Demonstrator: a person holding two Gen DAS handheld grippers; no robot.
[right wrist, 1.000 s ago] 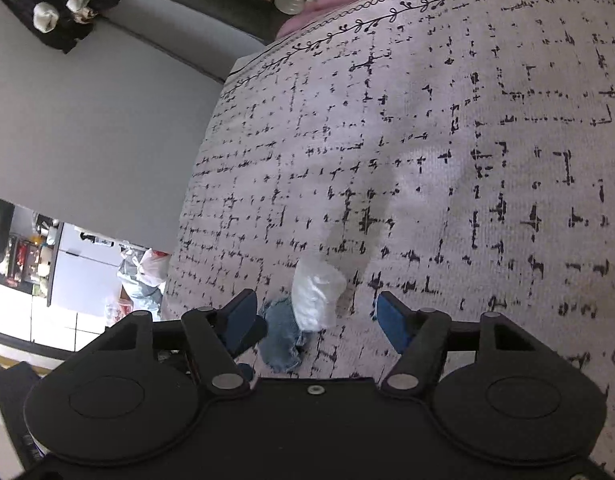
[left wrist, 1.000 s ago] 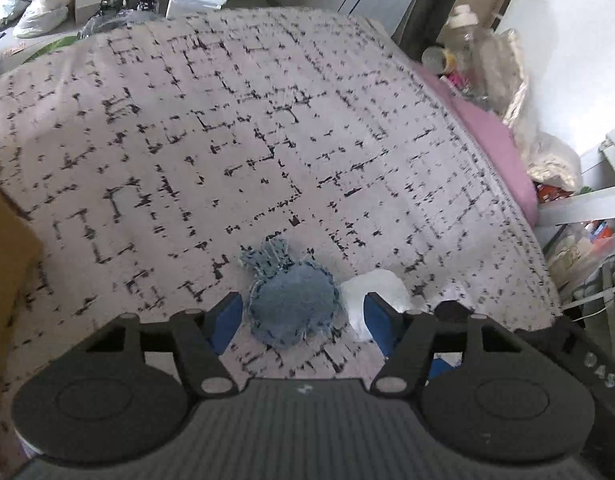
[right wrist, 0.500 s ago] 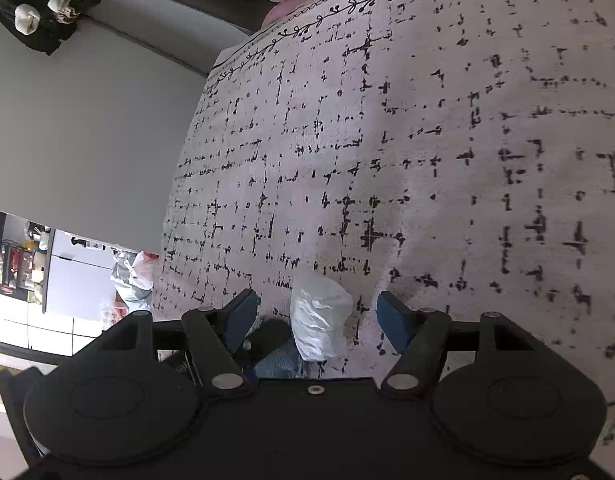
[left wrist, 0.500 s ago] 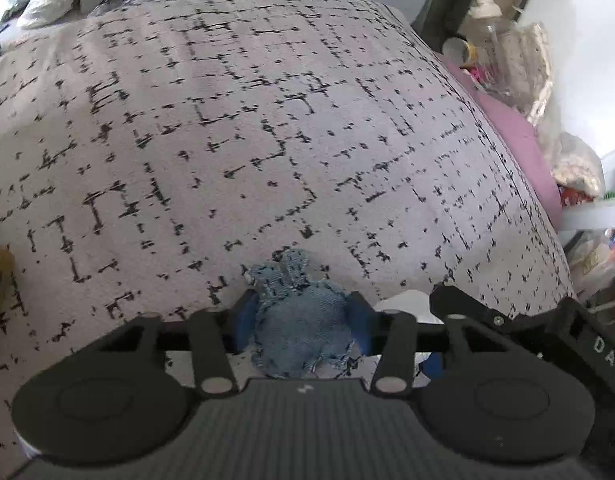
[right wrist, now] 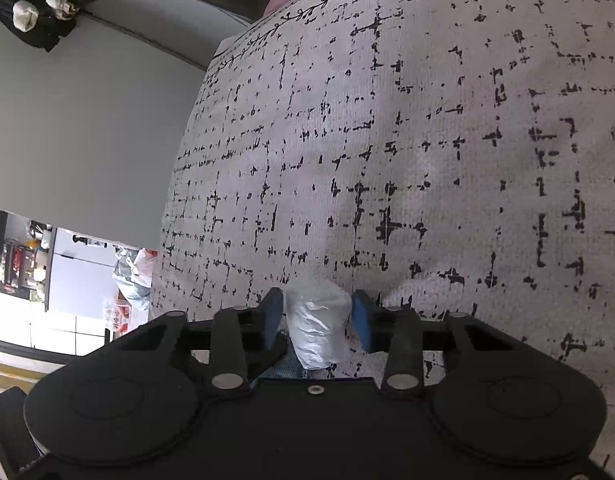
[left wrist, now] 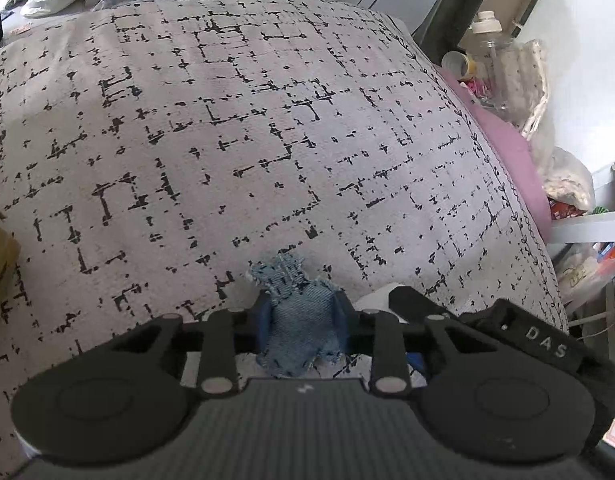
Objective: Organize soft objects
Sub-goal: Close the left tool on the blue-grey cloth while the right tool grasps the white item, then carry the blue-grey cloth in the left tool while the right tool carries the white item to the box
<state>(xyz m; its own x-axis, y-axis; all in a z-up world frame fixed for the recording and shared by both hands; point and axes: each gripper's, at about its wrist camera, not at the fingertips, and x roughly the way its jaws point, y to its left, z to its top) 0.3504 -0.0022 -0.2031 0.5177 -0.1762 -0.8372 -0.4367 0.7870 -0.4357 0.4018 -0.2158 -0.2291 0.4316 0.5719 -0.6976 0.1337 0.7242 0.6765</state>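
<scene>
Two soft objects show on the one patterned bedspread [left wrist: 267, 128]: one frayed denim piece [left wrist: 297, 320] at about 6 o'clock in the left wrist view, and one white crumpled plastic bundle [right wrist: 317, 322] at about 6 o'clock in the right wrist view. There are two grippers, the left gripper [left wrist: 301, 326] with its two blue pads pressed against the denim and the right gripper [right wrist: 317, 320] with its two blue pads on either side of the bundle. Toward 2 o'clock in the left wrist view stand one clear bottle [left wrist: 489, 36] and one tipped cup [left wrist: 459, 63], with one pink sheet edge [left wrist: 511, 148] beside them.
</scene>
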